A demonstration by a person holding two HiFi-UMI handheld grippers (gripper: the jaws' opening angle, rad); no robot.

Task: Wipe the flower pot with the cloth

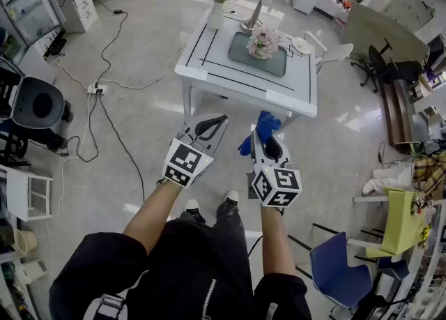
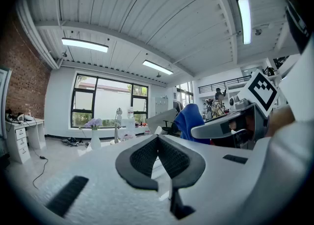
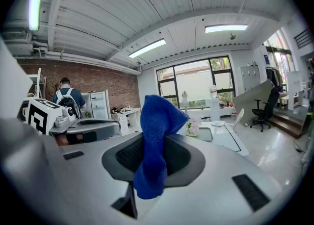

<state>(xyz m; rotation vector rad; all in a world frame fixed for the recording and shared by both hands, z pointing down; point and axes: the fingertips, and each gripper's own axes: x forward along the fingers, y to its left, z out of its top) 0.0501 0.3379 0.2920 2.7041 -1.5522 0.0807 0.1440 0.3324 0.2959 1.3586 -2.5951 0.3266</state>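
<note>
Cloth [image 3: 157, 121] clamped in right tool [image 3: 153, 156], left tool [image 2: 159, 156] closed empty, flower pot [image 1: 263, 44] well ahead

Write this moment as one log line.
right tool: shut on blue cloth | left tool: shut, empty | flower pot: on tray, untouched

cloth [image 3: 156, 138]: blue, nubbly woven fabric | right claw [image 1: 270, 143]: matt pale-grey plastic, black ribbed rubbery pads [image 3: 180, 156] | left claw [image 2: 158, 143]: same matt plastic | counter [image 1: 209, 69]: smooth white, faint sheen | floor [image 1: 139, 127]: glossy, mirrors the lights | wall [image 2: 24, 77]: rough red brick
</note>
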